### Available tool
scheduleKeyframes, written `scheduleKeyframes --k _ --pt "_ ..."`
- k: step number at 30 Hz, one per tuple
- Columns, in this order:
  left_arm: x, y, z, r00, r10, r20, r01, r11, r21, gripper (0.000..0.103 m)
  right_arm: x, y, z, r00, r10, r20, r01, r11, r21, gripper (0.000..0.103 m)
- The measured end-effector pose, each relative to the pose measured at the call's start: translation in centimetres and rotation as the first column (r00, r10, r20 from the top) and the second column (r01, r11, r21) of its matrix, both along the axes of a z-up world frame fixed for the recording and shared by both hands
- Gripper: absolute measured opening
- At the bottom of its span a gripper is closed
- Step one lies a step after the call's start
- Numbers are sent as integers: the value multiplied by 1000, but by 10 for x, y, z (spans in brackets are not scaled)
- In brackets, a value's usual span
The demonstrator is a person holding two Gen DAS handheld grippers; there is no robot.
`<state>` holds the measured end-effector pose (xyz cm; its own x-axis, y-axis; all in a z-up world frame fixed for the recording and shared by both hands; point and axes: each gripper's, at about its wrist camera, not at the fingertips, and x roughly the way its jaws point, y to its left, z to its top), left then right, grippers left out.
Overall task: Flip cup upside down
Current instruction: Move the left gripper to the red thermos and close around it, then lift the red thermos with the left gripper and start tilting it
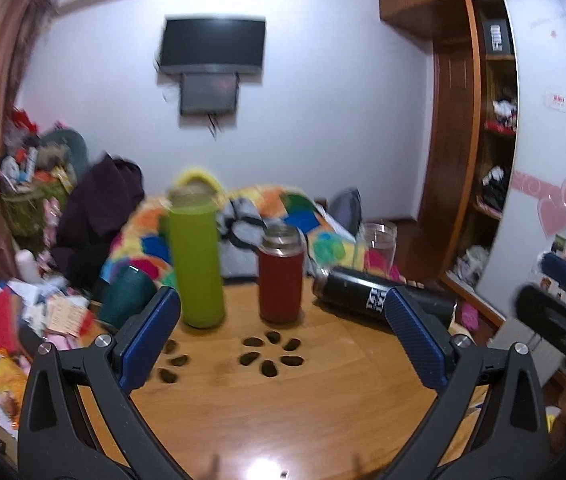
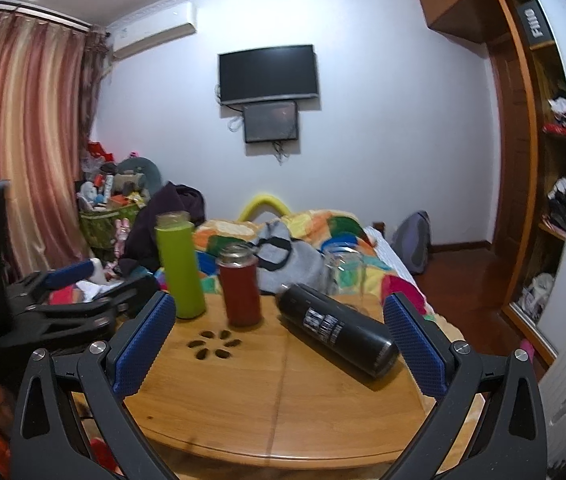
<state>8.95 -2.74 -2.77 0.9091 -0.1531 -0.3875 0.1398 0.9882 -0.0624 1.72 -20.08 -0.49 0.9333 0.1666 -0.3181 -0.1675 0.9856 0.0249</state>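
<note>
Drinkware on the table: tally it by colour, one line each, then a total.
Green bottle: 1
Red flask: 1
Black bottle, lying on its side: 1
Clear glass cup: 1
Total: 4

We see a round wooden table (image 2: 283, 412) with leaf-shaped cut-outs (image 2: 213, 344) in its top. On it a green bottle (image 2: 181, 268) and a red flask (image 2: 239, 286) stand upright side by side, a black bottle (image 2: 337, 330) lies on its side to their right, and a clear glass cup (image 2: 343, 272) stands at the far edge.
</note>
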Motion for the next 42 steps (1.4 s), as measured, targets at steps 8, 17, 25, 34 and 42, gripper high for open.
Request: scheduleKeyframes --k 8,17,25,34,42 --pt "105 -19 -33 984 -8 -176 8 1000 -3 103 30 -36 -34 994 -56 -98 58 998 19 103" --pt "174 -27 -59 957 0 -291 -2 1000 -4 78 50 -58 -66 982 -49 -183 61 996 61 103" --pt "186 -19 -64 945 16 -326 -19 1000 -6 62 51 -54 -75 978 -33 -204 45 998 54 103" --pt "156 -20 -57 922 -109 -372 111 994 -16 61 49 -40 -78 980 7 -197 -1 1000 31 103" --pt "94 -27 -49 877 -275 -395 283 958 -40 61 46 -18 -97 975 113 -191 -109 994 29 103"
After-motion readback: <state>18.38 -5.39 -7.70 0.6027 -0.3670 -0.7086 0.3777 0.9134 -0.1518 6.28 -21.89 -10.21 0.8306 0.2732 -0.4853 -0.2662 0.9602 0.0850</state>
